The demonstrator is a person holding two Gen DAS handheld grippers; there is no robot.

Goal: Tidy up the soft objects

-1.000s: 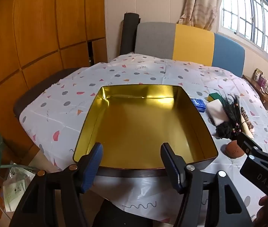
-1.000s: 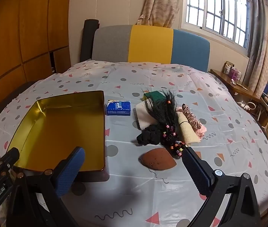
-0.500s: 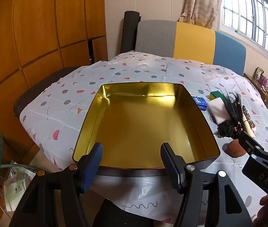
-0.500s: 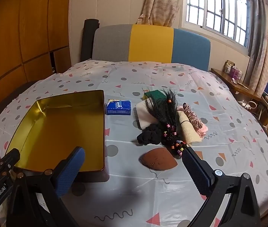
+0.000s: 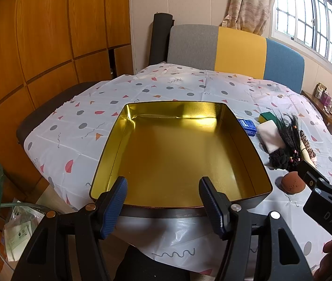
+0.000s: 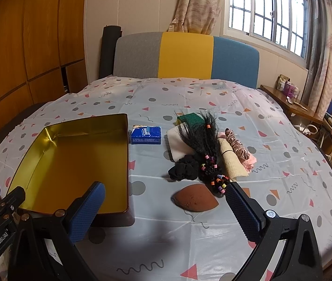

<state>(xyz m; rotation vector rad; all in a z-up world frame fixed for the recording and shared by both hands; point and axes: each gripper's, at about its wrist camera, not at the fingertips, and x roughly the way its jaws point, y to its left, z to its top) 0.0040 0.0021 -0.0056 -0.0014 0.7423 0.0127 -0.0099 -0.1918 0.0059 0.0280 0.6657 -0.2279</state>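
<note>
Gold-lined metal tin (image 6: 77, 161) sits empty near the counter's (image 6: 212, 234) front-left corner; both claws (image 5: 163, 201) (image 6: 163, 213) gape, holding nothing; a rust-brown teardrop sponge (image 6: 195, 200) lies beside it.

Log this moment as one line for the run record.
stage: before first pick | left gripper: open, empty, over gold tin | right gripper: open, empty, near brown sponge | tin: nothing inside | soft items: on tablecloth

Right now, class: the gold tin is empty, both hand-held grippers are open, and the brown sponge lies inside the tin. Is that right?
Not quite. The brown sponge lies on the tablecloth beside the gold tin, not inside it, as the right wrist view shows. The tin is empty, and both the left hand-held gripper and the right hand-held gripper are open.
</note>
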